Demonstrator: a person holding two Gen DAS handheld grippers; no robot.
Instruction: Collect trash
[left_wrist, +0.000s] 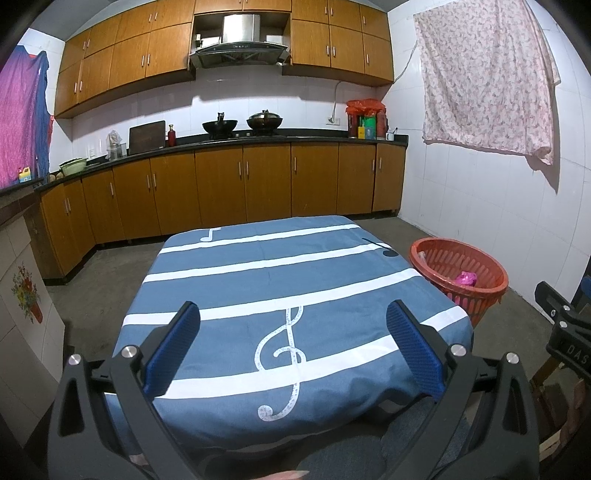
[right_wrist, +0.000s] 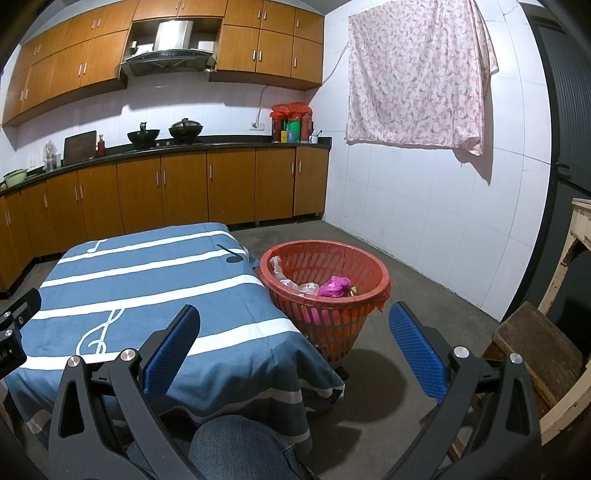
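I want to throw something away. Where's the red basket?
The red basket stands on the floor just right of the table, near the white wall; the left wrist view shows it at right.

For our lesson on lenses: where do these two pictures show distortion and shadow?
Left wrist view: the upper cabinets bow, corners go black. Right wrist view: the red basket casts a dark floor shadow, and the hanging floral cloth shadows the wall.
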